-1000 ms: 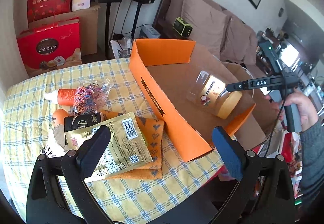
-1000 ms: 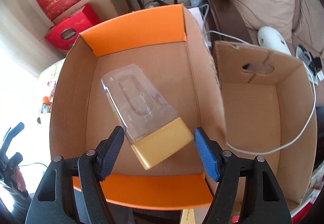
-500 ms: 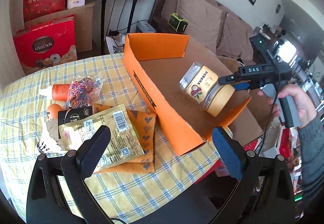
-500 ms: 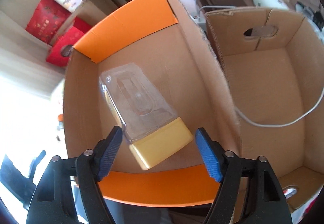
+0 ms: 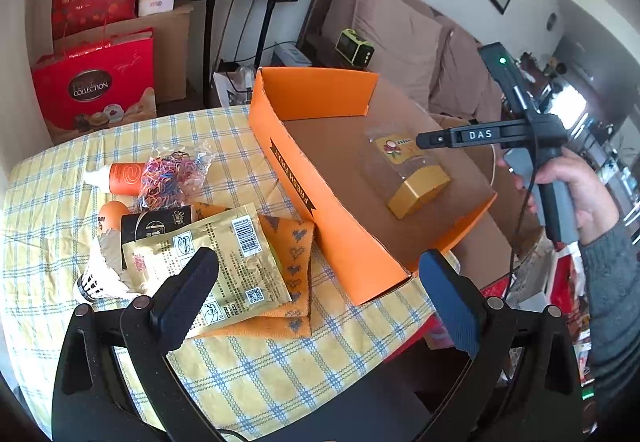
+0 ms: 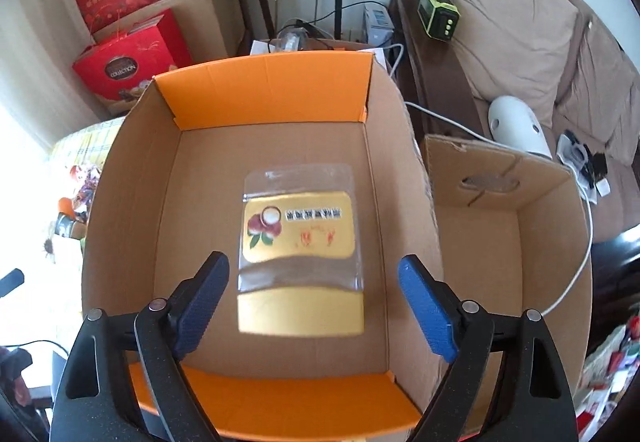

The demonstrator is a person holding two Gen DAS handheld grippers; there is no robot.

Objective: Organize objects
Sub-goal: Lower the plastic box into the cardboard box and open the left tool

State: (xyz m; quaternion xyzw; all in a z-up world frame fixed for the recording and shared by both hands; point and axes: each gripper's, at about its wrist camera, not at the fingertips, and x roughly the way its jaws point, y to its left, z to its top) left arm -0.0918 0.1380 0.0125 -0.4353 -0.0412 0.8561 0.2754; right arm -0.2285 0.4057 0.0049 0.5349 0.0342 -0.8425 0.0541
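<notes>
Released now, the jar (image 6: 300, 254) lies flat on the orange box (image 6: 264, 98) floor; right gripper (image 6: 314, 300) has just been opening above it (left gripper (image 5: 316, 294) open, empty), so this item seems placed.

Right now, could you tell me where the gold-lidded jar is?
The jar lies on its side on the floor of the orange box, label up, below the open right gripper, untouched.
</notes>
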